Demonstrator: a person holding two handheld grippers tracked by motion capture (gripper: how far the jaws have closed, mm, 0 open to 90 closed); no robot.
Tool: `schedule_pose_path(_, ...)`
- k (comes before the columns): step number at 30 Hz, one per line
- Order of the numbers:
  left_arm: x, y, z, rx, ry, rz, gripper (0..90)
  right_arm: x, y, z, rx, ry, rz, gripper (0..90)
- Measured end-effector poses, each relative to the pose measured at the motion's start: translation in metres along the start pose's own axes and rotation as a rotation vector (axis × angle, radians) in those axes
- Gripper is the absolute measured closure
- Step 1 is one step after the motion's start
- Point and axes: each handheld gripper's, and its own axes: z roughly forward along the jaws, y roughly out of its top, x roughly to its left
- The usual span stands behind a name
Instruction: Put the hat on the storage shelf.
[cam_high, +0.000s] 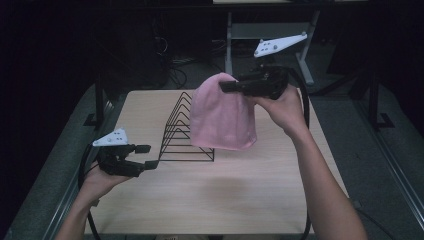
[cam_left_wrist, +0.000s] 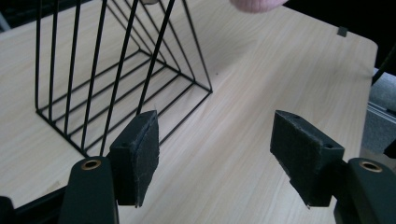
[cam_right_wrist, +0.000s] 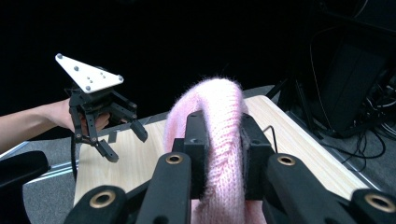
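A pink knitted hat (cam_high: 221, 116) hangs in the air over the table, its lower edge level with the black wire rack (cam_high: 181, 131). My right gripper (cam_high: 226, 86) is shut on the hat's top, and the knit (cam_right_wrist: 222, 140) bulges between its jaws. At the table's left my left gripper (cam_high: 146, 156) is open, with nothing between its pads (cam_left_wrist: 136, 156), close to the rack's near corner (cam_left_wrist: 116, 107). The right gripper view also shows the left gripper (cam_right_wrist: 122, 140), open, held by a hand.
The wooden table (cam_high: 225, 195) has bare surface in front of and to the right of the rack. A metal stand (cam_high: 260, 35) and cables sit on the dark floor behind the table.
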Motion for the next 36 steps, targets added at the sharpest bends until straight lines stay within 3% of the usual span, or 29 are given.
schedule_pose_path(8, 0.001, 0.025, -0.002, -0.018, -0.028, 0.033, 32.5, 0.006, 0.016, 0.012, 0.000, 0.015, -0.027, 76.7)
schedule_pose_path(27, 0.012, 0.055, 0.009, -0.033, -0.094, 0.040, 32.9, 0.012, 0.037, 0.050, -0.015, 0.069, -0.058, 76.6)
schedule_pose_path(36, 0.023, 0.061, 0.018, -0.019, -0.154, 0.004, 47.9, 0.015, 0.042, 0.062, -0.020, 0.085, -0.069, 76.5)
